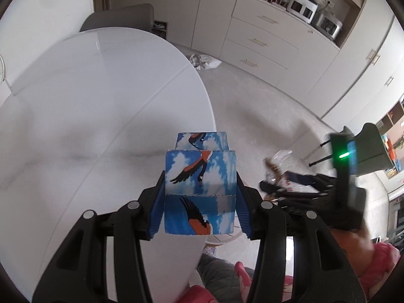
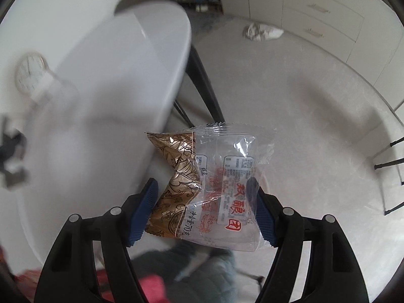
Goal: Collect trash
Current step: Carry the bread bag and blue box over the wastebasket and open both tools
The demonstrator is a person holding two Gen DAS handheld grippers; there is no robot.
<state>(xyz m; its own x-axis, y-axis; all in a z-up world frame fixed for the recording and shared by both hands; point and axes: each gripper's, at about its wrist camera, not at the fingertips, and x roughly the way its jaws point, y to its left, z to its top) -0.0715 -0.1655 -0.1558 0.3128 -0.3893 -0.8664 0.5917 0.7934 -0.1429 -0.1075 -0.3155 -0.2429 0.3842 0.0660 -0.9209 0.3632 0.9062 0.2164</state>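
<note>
My left gripper (image 1: 199, 184) is shut on a blue carton printed with clouds and orange-black birds (image 1: 199, 176), held above the right edge of the white round table (image 1: 88, 106). My right gripper (image 2: 204, 189) is shut on a clear and gold snack wrapper with red print (image 2: 214, 181), held off the table's edge over the floor. The right gripper with its wrapper also shows, blurred, in the left wrist view (image 1: 285, 174), to the right of the carton.
A crumpled white bag (image 1: 204, 61) lies on the floor near the cabinet drawers (image 1: 262, 43); it also shows in the right wrist view (image 2: 261, 32). A grey chair (image 1: 121, 17) stands behind the table. A clock reflection (image 2: 30, 75) shows on the tabletop.
</note>
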